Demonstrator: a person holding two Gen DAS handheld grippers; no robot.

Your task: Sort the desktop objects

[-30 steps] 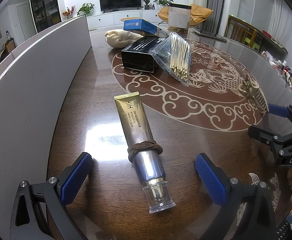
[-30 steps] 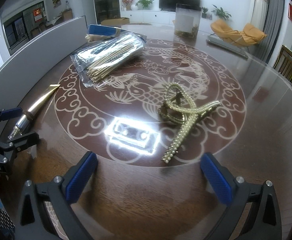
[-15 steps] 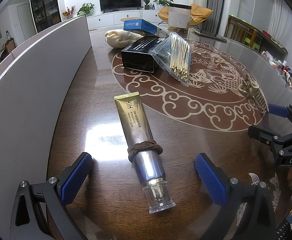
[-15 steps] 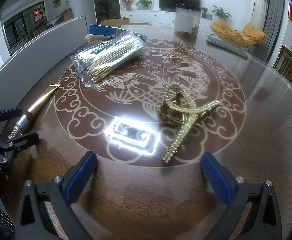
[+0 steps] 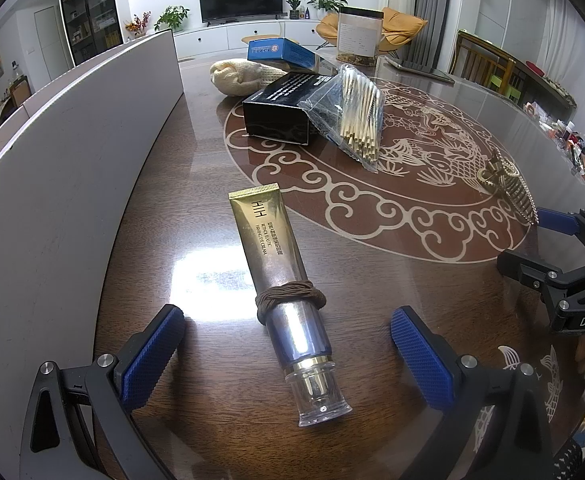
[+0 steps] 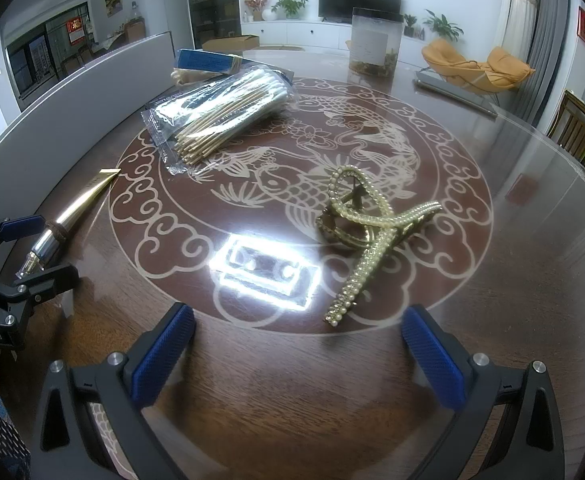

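A white board [image 5: 52,160] was stood along the table's [image 5: 196,168] left edge, probably as a backdrop or a stop so nothing got pushed off.

Just inside that edge, the tube [image 5: 276,264] was laid flat with its clear cap toward the camera and a brown hair tie [image 5: 290,294] wound round its middle. The left gripper [image 5: 286,354] was held low over the cap end, jaws spread wide with nothing in them, a blue pad on each side of the tube but apart from it. So a grab on the tube looked lined up, tbh, just not closed yet.

Further back toward the far edge, a black box [image 5: 280,114], a bag of swabs [image 5: 356,116], a cloth bundle [image 5: 240,74] and a blue box [image 5: 280,50] were bunched together, looking unsorted.

Toward the right side, on the round inlay at the table's middle, the hair claw [image 6: 368,224] was left lying on its side. The right gripper [image 6: 298,354] was held just short of it, also wide open and empty, pads well apart from the clip's near tip. Presumably each claw was parked in front of its own target so both could be picked in one go.
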